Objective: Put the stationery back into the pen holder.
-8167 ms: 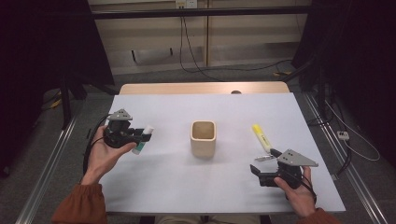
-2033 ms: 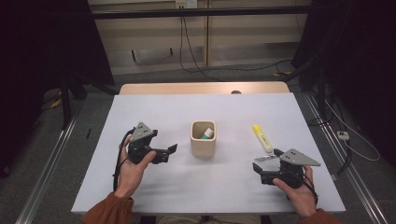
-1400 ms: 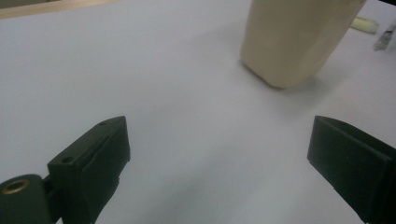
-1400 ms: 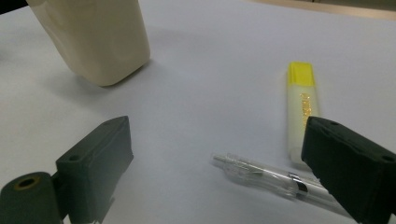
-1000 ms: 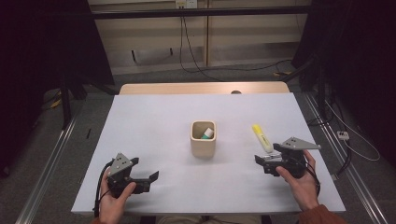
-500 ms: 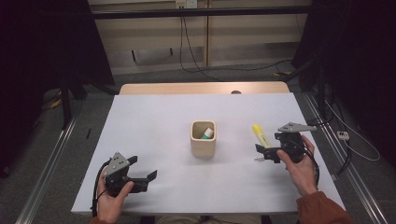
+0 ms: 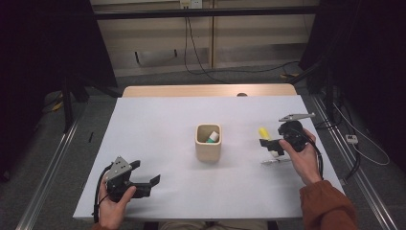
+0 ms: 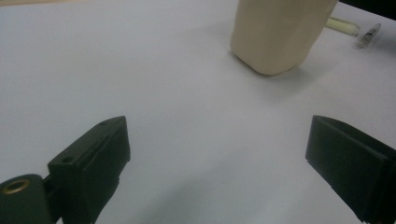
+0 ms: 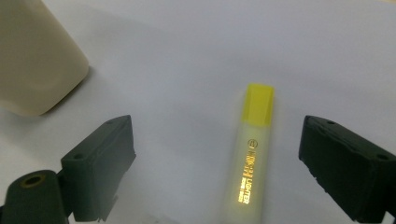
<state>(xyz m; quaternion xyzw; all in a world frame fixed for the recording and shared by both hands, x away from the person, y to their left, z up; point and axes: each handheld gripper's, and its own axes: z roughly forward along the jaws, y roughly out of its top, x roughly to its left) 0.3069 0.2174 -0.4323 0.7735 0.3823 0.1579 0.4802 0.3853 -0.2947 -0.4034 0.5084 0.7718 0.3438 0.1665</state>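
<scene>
A beige cup stands mid-table with a green-and-white marker inside it. Right of it lies a yellow highlighter. My right gripper hovers over the highlighter's near end, open. In the right gripper view the highlighter lies between the spread jaws of that gripper, nearer the right one, and the cup is at the upper left. My left gripper is open and empty near the table's front left; its own view shows it facing the cup.
A small clear pen-like piece lies just in front of the highlighter, also seen as a clear piece in the left gripper view. The white table ends at a wooden strip at the back. Cables lie on the floor beyond.
The left gripper put the marker into the cup, then drew back to the front left, open. The right gripper moved forward and left to the highlighter.
</scene>
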